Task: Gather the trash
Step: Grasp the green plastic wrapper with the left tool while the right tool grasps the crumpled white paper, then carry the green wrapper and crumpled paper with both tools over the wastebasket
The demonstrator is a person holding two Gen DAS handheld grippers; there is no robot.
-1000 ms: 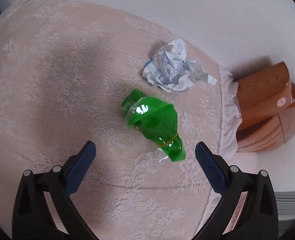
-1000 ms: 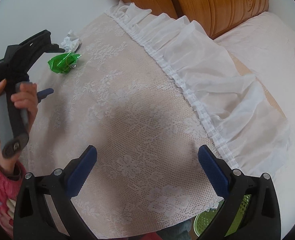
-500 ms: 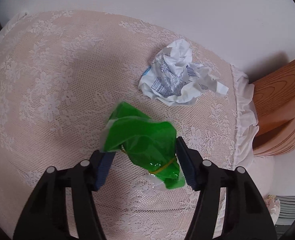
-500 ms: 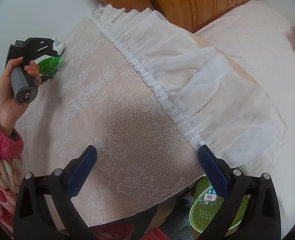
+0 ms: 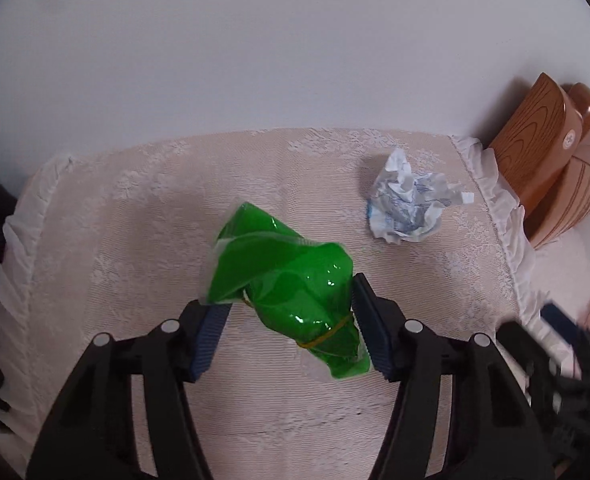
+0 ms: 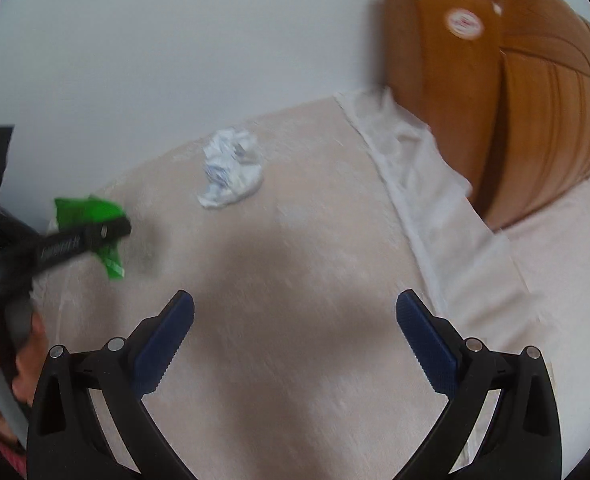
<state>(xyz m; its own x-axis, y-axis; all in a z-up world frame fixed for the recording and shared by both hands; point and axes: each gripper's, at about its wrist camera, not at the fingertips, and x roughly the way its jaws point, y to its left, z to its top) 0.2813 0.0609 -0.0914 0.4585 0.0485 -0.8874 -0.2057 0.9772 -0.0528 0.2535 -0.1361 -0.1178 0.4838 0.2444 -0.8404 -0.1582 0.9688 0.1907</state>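
My left gripper [image 5: 287, 320] is shut on a crumpled green plastic wrapper [image 5: 291, 276] with a yellow rubber band, held just above the lace tablecloth [image 5: 135, 240]. The wrapper also shows in the right wrist view [image 6: 91, 212], pinched by the left gripper [image 6: 107, 236]. A crumpled white paper ball with blue print [image 5: 409, 208] lies on the cloth at the far right; it also shows in the right wrist view [image 6: 231, 168]. My right gripper [image 6: 295, 320] is open and empty above the cloth, short of the paper ball.
A wooden headboard [image 6: 495, 92] stands at the right against the white wall [image 5: 255, 40]. The cloth's white frilled edge [image 6: 415, 184] hangs beside a pale pink bed [image 6: 567, 248]. The right gripper's blurred finger [image 5: 555, 320] shows at the left wrist view's right edge.
My left gripper closed on the green wrapper and lifted it off the cloth. My right gripper swung toward the wall and the paper ball, staying open.
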